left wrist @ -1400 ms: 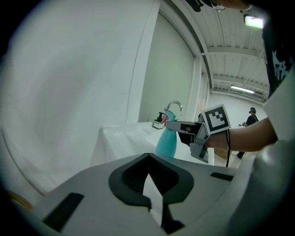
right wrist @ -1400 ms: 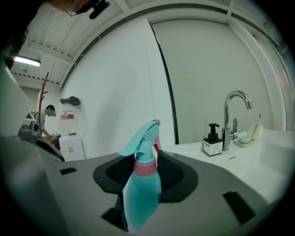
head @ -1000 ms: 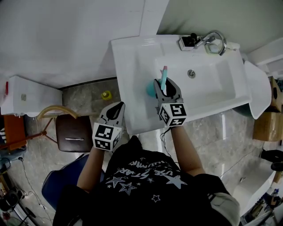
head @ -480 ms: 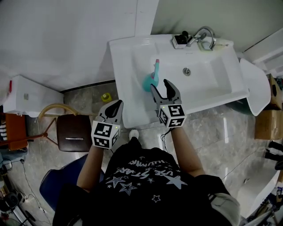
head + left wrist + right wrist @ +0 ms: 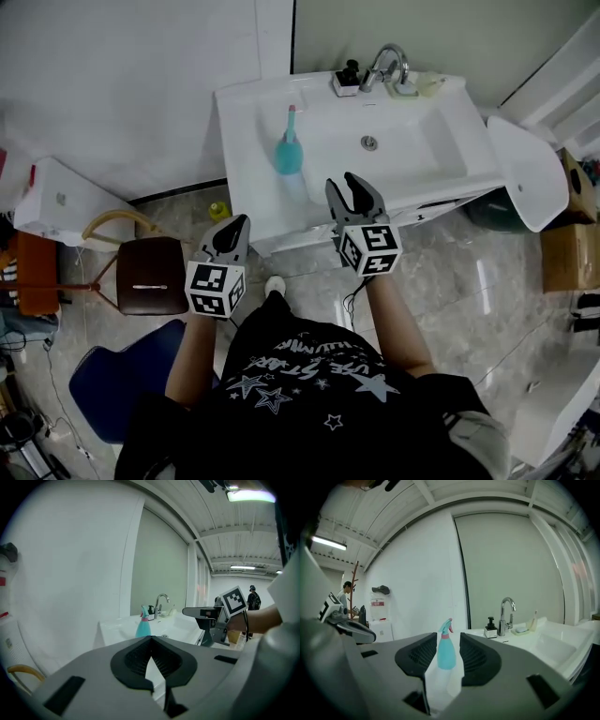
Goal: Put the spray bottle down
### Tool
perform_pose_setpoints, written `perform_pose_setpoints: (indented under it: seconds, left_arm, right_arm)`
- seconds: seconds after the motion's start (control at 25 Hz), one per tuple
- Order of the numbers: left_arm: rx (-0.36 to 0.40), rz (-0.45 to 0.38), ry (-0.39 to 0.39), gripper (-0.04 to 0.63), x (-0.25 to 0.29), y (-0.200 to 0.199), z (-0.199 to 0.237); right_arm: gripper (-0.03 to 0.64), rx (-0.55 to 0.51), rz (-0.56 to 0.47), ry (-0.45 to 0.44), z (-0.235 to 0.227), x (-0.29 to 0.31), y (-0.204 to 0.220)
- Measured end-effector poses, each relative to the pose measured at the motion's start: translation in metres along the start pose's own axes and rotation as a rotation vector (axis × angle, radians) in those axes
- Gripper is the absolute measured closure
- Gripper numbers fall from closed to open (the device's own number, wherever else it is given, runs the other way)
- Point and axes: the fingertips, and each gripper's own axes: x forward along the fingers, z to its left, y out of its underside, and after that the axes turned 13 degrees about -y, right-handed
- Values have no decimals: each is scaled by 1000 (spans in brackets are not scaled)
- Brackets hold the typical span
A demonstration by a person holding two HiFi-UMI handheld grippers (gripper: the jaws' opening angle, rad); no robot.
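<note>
The teal spray bottle (image 5: 288,155) with a pink collar stands upright on the left ledge of the white sink (image 5: 242,101). It shows small in the left gripper view (image 5: 143,625) and, framed by the jaws but well beyond them, in the right gripper view (image 5: 446,649). My right gripper (image 5: 342,185) hangs in front of the sink's front edge, apart from the bottle; its jaws are closing with nothing between them (image 5: 448,635). My left gripper (image 5: 240,223) is lower left of the sink, shut and empty (image 5: 151,640).
A faucet (image 5: 386,64) and a black soap dispenser (image 5: 347,80) sit at the sink's back. A brown stool (image 5: 152,277), a blue chair (image 5: 103,394) and a white box (image 5: 56,202) stand to the left. A white oval lid (image 5: 525,173) leans at the right.
The right gripper let go of the spray bottle and drew back from the sink. The left gripper drew back too. The bottle stays standing on the ledge.
</note>
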Motion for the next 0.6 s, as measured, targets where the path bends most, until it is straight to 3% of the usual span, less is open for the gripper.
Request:
perform_pose_setpoints:
  seconds: [0.44, 0.6]
  left_arm:
    - [-16, -52, -78, 580, -107, 10, -79]
    - [-20, -43, -87, 580, -145, 22, -103]
  right_arm:
    - [592, 22, -50, 9, 22, -132, -3]
    - [603, 62, -57, 16, 26, -164, 9]
